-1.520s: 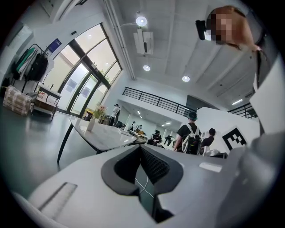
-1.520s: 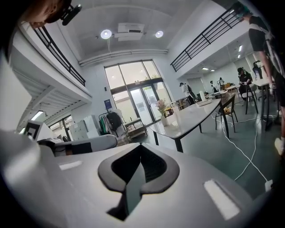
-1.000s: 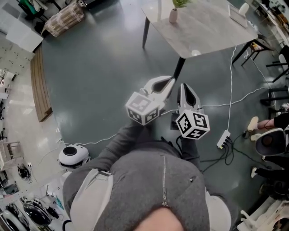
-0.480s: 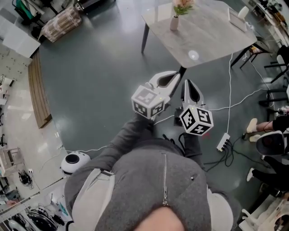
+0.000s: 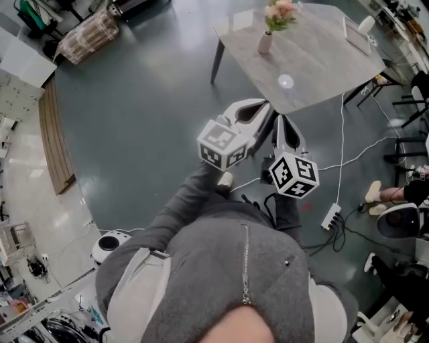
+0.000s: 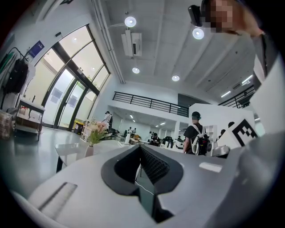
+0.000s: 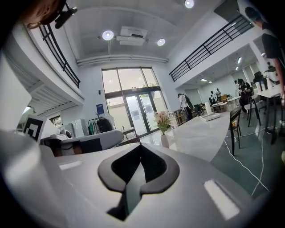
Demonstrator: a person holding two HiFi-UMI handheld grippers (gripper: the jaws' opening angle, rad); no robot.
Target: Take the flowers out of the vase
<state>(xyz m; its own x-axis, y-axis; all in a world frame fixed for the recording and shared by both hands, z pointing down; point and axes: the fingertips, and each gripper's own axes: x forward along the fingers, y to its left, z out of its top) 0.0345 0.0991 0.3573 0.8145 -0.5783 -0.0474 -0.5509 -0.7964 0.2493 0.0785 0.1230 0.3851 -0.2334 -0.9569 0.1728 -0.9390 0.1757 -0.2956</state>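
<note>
A small pale vase [image 5: 265,43] with pink flowers [image 5: 280,13] stands on the far left part of a grey table [image 5: 315,60]. Both grippers are held out over the floor, short of the table's near corner and well apart from the vase. My left gripper [image 5: 263,108] has its jaws together with nothing between them. So does my right gripper [image 5: 281,120], just beside it. In the left gripper view the flowers [image 6: 96,133] lie far ahead to the left of the jaws [image 6: 140,147]. In the right gripper view the flowers [image 7: 162,119] and vase [image 7: 164,140] stand just right of the jaws [image 7: 141,145].
A white flat object [image 5: 356,35] lies on the table's far right. Cables and a power strip [image 5: 332,214] run over the floor at right, near chairs and a seated person's shoe [image 5: 373,191]. A white round device [image 5: 111,244] sits at lower left. People stand in the background [image 6: 195,138].
The table has come nearer and lower in the head view, and the flowers now show fully. Both grippers have travelled forward toward the table together, still closed.
</note>
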